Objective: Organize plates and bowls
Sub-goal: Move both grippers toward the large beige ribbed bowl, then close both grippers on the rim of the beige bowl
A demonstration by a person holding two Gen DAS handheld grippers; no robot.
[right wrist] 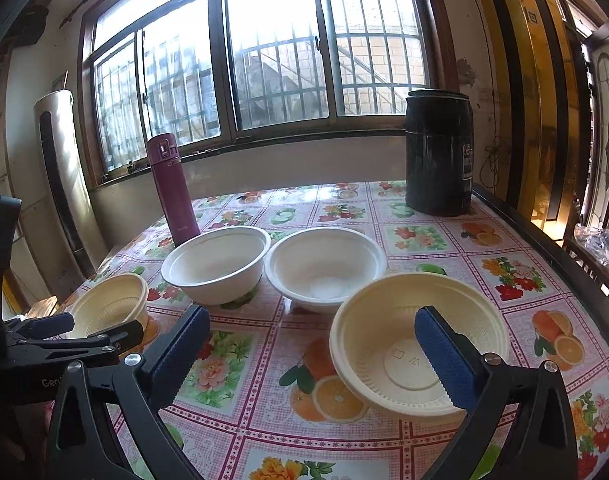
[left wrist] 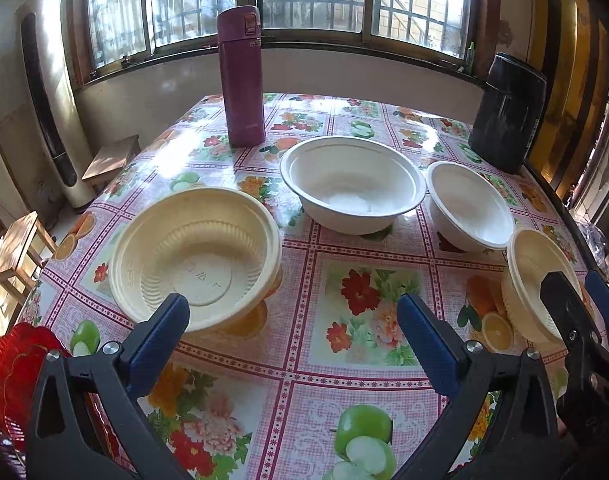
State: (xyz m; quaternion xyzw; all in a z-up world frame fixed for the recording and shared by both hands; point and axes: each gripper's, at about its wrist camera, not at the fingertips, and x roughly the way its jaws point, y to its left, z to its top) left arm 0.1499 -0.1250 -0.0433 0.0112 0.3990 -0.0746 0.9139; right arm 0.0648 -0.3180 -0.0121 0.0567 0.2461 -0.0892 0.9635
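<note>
Four disposable bowls stand on the flowered tablecloth (left wrist: 344, 360). In the left wrist view a ribbed cream bowl (left wrist: 196, 248) is at the left, and my left gripper (left wrist: 292, 312) is open with its left finger in front of that bowl's near rim. Two white bowls (left wrist: 352, 184) (left wrist: 468, 208) stand further back. A second cream bowl (left wrist: 532, 276) is at the right edge. In the right wrist view my right gripper (right wrist: 312, 320) is open, its right finger over this cream bowl (right wrist: 384, 344). A red plate (left wrist: 12, 364) lies at the table's near left.
A maroon flask (left wrist: 242, 80) and a black kettle (left wrist: 508, 116) stand at the back of the table, near the window. Wooden stools (left wrist: 16, 252) and a tall floor-standing unit (left wrist: 52, 96) are off the table's left side. The dark table edge (right wrist: 544, 240) runs along the right.
</note>
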